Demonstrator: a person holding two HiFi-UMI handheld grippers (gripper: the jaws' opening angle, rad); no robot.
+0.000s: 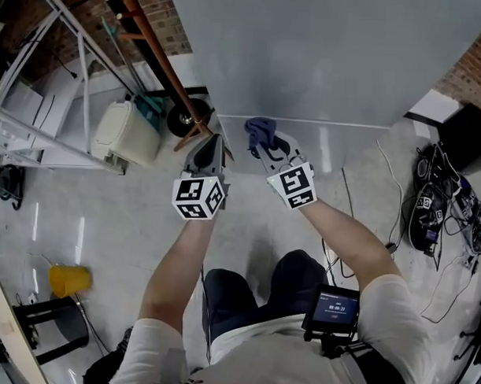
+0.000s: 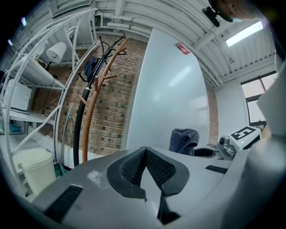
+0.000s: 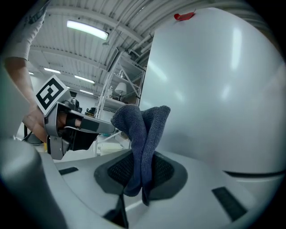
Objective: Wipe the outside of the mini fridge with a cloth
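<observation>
The pale grey fridge (image 1: 324,56) fills the top of the head view, its lower edge near the floor. A dark blue cloth (image 1: 260,133) is pinched in my right gripper (image 1: 266,145), which is shut on it and holds it right at the fridge's bottom edge. The right gripper view shows the cloth (image 3: 140,134) folded upright between the jaws beside the fridge wall (image 3: 214,89). My left gripper (image 1: 209,151) is shut with nothing in it, just left of the right one, off the fridge's left corner. In the left gripper view, the cloth (image 2: 183,141) and fridge side (image 2: 170,98) show ahead.
A brown coat stand (image 1: 162,62) leans left of the fridge, with a cream bin (image 1: 126,132) and white metal shelving (image 1: 40,78) beyond. A yellow cup (image 1: 68,280) sits on the floor at left. Tangled cables (image 1: 441,210) lie at right.
</observation>
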